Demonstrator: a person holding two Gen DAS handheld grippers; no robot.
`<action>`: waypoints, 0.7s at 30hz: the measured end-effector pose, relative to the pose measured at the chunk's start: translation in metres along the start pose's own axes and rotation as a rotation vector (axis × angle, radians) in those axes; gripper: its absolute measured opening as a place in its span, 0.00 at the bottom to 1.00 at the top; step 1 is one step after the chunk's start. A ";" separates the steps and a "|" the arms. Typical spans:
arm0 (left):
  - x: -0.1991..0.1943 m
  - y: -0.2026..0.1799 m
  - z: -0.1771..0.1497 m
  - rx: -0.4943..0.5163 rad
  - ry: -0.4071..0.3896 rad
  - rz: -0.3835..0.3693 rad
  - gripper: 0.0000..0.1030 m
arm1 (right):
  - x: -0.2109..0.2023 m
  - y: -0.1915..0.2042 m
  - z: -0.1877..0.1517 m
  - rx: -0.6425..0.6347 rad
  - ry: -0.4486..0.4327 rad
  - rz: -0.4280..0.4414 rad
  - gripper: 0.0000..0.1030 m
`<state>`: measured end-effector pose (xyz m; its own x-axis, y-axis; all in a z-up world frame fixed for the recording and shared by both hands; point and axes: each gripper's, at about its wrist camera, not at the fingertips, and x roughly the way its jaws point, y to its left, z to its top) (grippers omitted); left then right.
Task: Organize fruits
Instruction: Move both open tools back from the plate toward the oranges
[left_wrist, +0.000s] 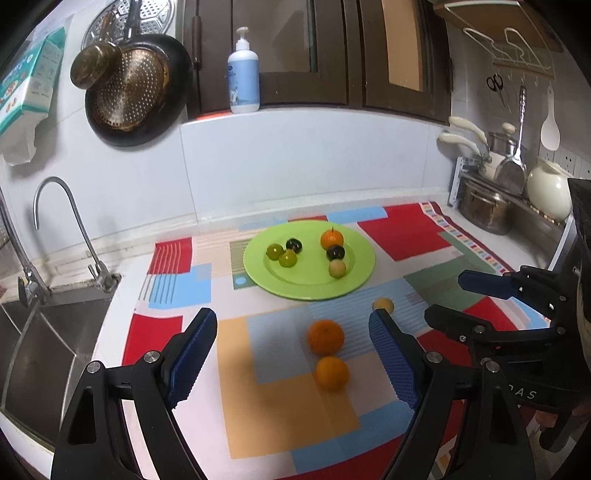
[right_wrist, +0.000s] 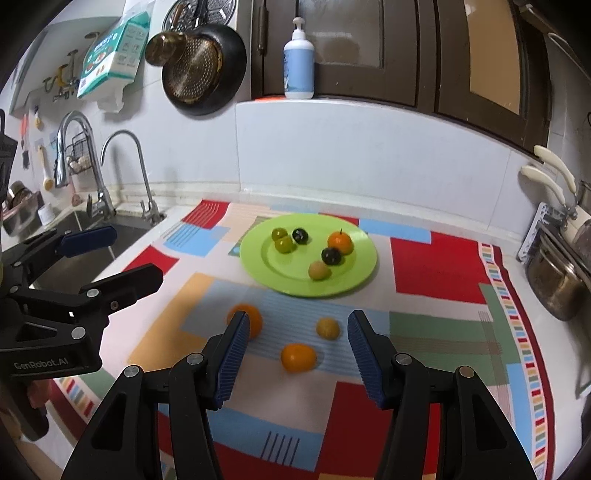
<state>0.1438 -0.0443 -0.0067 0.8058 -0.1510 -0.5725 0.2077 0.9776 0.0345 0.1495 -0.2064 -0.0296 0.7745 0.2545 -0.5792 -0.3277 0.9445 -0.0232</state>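
Nearest to us, our left gripper (left_wrist: 293, 345) stood wide open with nothing between its blue pads, and our right gripper (right_wrist: 295, 350) was also open and empty, its jaws set narrower. Both hovered above the patterned cloth (right_wrist: 436, 266), pointing down at a slant toward the loose fruit.

In the left wrist view, the nearer orange (left_wrist: 332, 373) lay on the cloth, touching or just short of the second orange (left_wrist: 325, 336) behind it. Both sat between the left fingers as seen from that camera, with no pad touching them. A small yellow fruit (left_wrist: 383, 305) lay a little farther back, just past the tip of the right-hand finger.

In the right wrist view, the same nearer orange (right_wrist: 298, 356) and the yellow fruit (right_wrist: 328, 328) sat in the gap ahead of the right jaws, while the other orange (right_wrist: 255, 320) was partly hidden behind the left-hand finger.

Beyond them the green plate (left_wrist: 354, 280) rested on the cloth, holding two green fruits (left_wrist: 280, 254), two dark ones (left_wrist: 335, 252), a stemmed orange (left_wrist: 331, 238) and a pale fruit (left_wrist: 337, 268).

Farther off, a sink (left_wrist: 44, 332) with a curved tap (left_wrist: 66, 221) stood to the left, a pump bottle (left_wrist: 243, 74) on the ledge behind, and pots (left_wrist: 484, 210) at the right.
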 end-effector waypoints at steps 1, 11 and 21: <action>0.002 -0.001 -0.003 0.002 0.006 -0.001 0.82 | 0.002 0.000 -0.003 0.000 0.009 0.004 0.54; 0.024 -0.011 -0.029 0.033 0.070 -0.034 0.82 | 0.024 -0.001 -0.025 -0.040 0.075 0.017 0.54; 0.056 -0.020 -0.049 0.069 0.156 -0.085 0.77 | 0.052 -0.001 -0.037 -0.078 0.145 0.048 0.54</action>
<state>0.1575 -0.0651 -0.0794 0.6893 -0.2030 -0.6954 0.3130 0.9492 0.0332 0.1700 -0.2019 -0.0903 0.6725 0.2613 -0.6924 -0.4080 0.9115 -0.0523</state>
